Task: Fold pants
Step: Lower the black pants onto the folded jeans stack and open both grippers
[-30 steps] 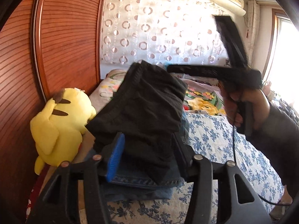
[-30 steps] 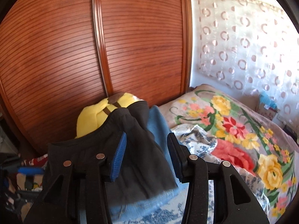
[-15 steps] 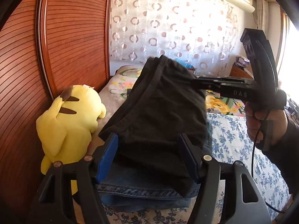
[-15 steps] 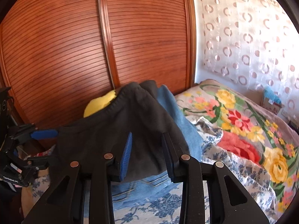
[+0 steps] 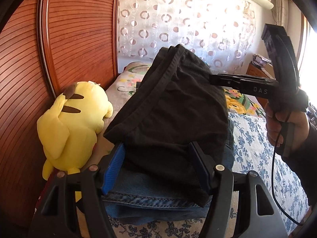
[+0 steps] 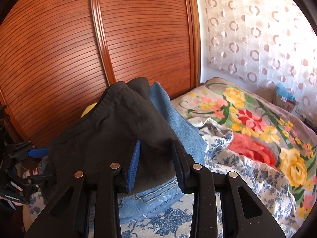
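Both hands are sinking with the bundle, bringing the folded black pants (image 5: 174, 107) down onto the folded blue jeans (image 5: 150, 200) on the bed (image 5: 255, 150) since the earlier frames.

From the left wrist: the left gripper (image 5: 158, 170) is standing fairly wide, its jaws having opened a touch earlier in the last second, and the near end of the pants is lying between the blue pad and the black one. Whether those pads are actually pressing, I cannot tell. The right gripper's black body is reaching in from the right against the far side of the bundle, a hand (image 5: 285, 123) wrapped round its handle. A yellow plush toy (image 5: 73, 127) is sitting just beside the pants on the left, backed by the wooden wardrobe door (image 5: 79, 35).

From the right wrist: the right gripper (image 6: 156, 166) is narrower, its jaws having just been closing, and black cloth is filling the gap between them; it looks pinched, though the contact is hard to confirm. The jeans are showing beneath and beyond. A flowered blanket (image 6: 257, 123) is spreading open to the right.

So the fold looks done and this is the stacking. Room is tight toward the toy and wardrobe, free toward the blanket.
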Tool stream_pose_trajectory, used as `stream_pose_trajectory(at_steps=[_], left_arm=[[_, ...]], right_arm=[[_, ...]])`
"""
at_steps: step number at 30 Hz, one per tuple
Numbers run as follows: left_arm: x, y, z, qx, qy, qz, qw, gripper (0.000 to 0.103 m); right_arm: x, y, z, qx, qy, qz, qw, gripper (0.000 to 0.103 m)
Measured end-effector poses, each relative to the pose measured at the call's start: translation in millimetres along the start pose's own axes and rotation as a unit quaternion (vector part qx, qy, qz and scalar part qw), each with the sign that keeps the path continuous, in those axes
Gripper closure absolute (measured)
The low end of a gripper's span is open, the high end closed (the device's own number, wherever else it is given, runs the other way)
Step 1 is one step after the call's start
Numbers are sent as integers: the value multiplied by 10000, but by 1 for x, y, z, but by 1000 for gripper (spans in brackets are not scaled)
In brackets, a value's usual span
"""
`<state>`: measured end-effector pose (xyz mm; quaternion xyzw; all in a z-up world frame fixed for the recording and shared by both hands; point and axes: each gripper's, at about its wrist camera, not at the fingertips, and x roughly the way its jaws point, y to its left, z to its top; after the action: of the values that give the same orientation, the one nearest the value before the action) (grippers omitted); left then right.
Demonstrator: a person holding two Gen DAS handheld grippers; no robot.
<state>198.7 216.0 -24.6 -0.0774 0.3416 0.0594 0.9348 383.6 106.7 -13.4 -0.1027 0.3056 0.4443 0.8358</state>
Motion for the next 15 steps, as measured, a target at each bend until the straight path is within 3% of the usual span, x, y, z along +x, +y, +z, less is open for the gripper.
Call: stream_pose_trajectory(at_steps=[9, 15], left_arm=[[-15, -17, 0, 225, -143, -53, 9996, 37], [-28, -35, -6, 353, -289, -298, 9985, 37]], right_arm=[[-44, 5, -19, 249, -153, -341, 9990, 71], [-78, 12, -41, 238, -254, -558, 9978, 71]])
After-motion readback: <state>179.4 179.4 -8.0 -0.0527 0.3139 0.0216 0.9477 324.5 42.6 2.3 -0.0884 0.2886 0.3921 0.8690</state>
